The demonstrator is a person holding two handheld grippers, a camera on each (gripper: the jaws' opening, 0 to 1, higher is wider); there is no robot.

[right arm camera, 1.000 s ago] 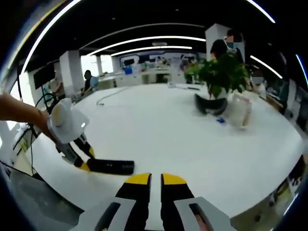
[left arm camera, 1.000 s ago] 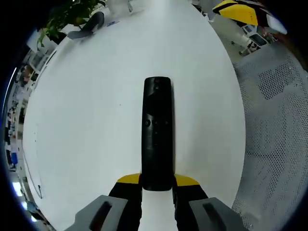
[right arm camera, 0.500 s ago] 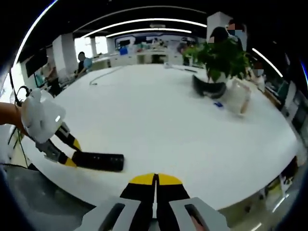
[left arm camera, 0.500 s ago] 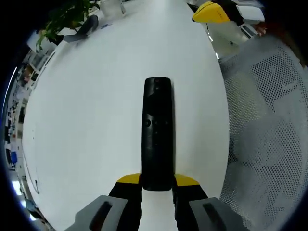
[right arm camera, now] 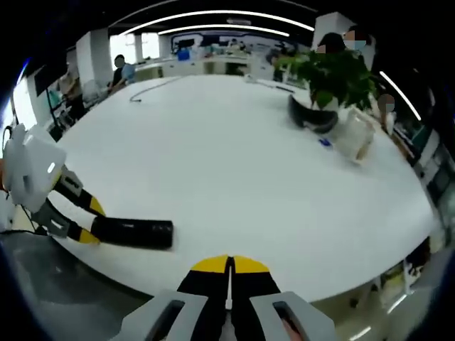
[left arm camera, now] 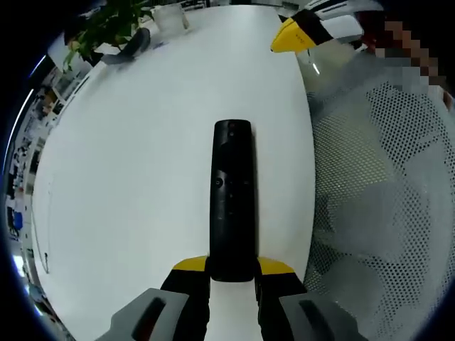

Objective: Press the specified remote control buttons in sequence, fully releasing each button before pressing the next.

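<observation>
In the left gripper view, the left tool is clamped on the near end of the black remote control, which runs up the frame's centre over the white worktop. The right tool shows at upper right.

In the right gripper view, the right tool has its jaws together at bottom centre above the worktop's edge. The remote lies at lower left, held by the left tool. A potted plant stands at upper right.

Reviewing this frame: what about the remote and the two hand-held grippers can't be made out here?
- Remote button markings: too small and dark, left gripper view.
- Remote's near end: hidden between the left hand-held gripper jaws.
- Remote top face: seen side-on, right gripper view.
- Right hand-held gripper: body cut off by the bottom edge.
</observation>
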